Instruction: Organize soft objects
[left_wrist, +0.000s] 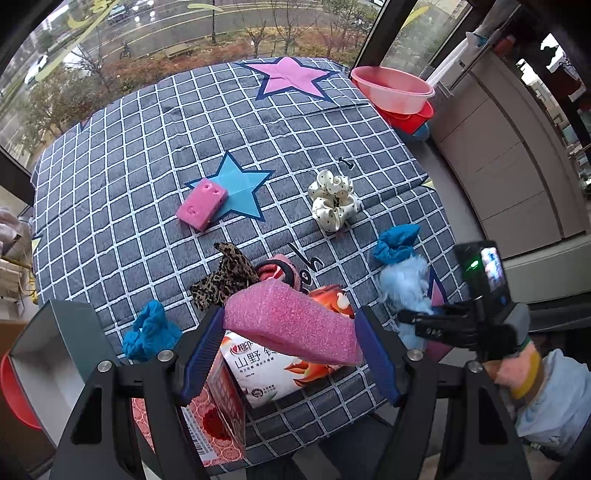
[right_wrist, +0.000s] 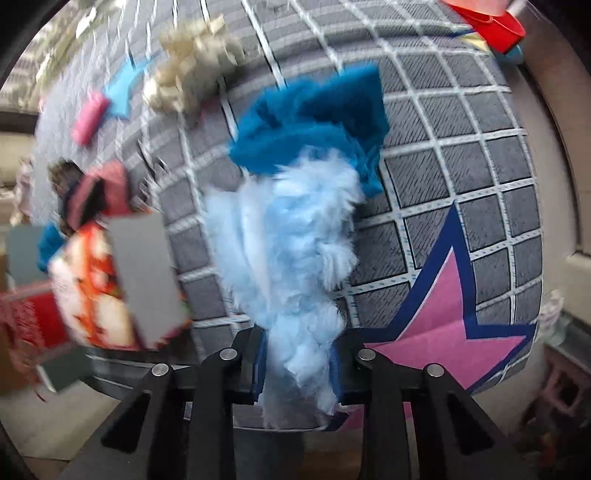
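Observation:
My left gripper (left_wrist: 290, 341) is shut on a pink sponge (left_wrist: 295, 321) and holds it above a tissue pack (left_wrist: 273, 373) and a red box (left_wrist: 218, 406). My right gripper (right_wrist: 297, 363) is shut on a light blue fluffy scrunchie (right_wrist: 291, 251), also in the left wrist view (left_wrist: 406, 288). A dark blue scrunchie (right_wrist: 314, 122) lies just beyond it. On the checked mat (left_wrist: 147, 147) lie a second pink sponge (left_wrist: 201, 203), a white dotted scrunchie (left_wrist: 332, 199), a leopard scrunchie (left_wrist: 225, 277), a pink-black hair tie (left_wrist: 275, 271) and a blue scrunchie (left_wrist: 147, 332).
An open grey box (left_wrist: 48, 354) stands at the left edge, a red bowl (left_wrist: 14, 395) beside it. Stacked pink and red basins (left_wrist: 397, 96) stand at the mat's far right corner. A window is behind, cabinets (left_wrist: 509, 166) to the right.

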